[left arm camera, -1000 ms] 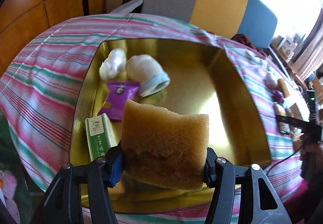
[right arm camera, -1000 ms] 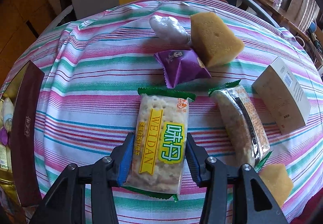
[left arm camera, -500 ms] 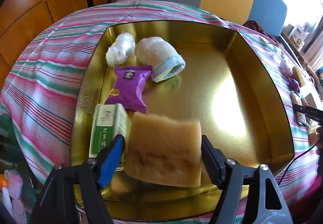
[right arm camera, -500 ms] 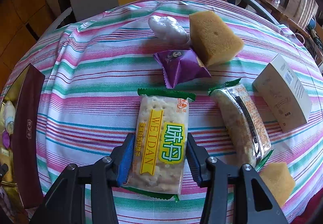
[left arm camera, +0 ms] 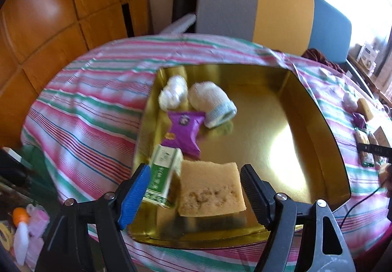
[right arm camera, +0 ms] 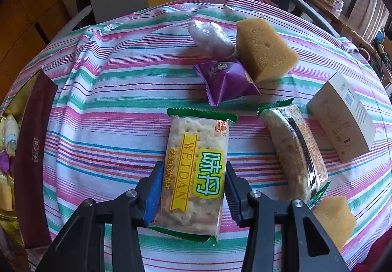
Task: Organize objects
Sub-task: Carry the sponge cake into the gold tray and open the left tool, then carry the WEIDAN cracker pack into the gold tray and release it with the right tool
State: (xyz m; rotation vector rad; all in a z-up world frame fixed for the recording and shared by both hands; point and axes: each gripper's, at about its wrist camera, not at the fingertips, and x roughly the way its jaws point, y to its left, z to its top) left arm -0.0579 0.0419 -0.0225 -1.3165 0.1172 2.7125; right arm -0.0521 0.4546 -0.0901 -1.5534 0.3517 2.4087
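Note:
My left gripper [left arm camera: 194, 194] is open above the near edge of the gold tray [left arm camera: 311, 129]. A tan sponge [left arm camera: 210, 189] lies in the tray between its fingers, free of them, beside a green and white box [left arm camera: 163, 177]. A purple packet [left arm camera: 185, 132], a white sock [left arm camera: 212, 104] and a white wad [left arm camera: 172, 95] lie further in. My right gripper [right arm camera: 193, 194] is shut on a WEIDAN cracker pack [right arm camera: 196, 174] that rests on the striped cloth.
On the cloth in the right wrist view lie a second cracker pack [right arm camera: 296, 151], a purple packet [right arm camera: 226, 80], a tan sponge [right arm camera: 264, 50], a plastic wad [right arm camera: 212, 36], a white box [right arm camera: 343, 115] and a small sponge [right arm camera: 334, 219]. The tray's dark side [right arm camera: 33, 149] stands at left. Chairs stand behind the table.
My left gripper lowered the sponge into the tray, opened and let it go, then drew back. My right gripper has stayed shut on the cracker pack.

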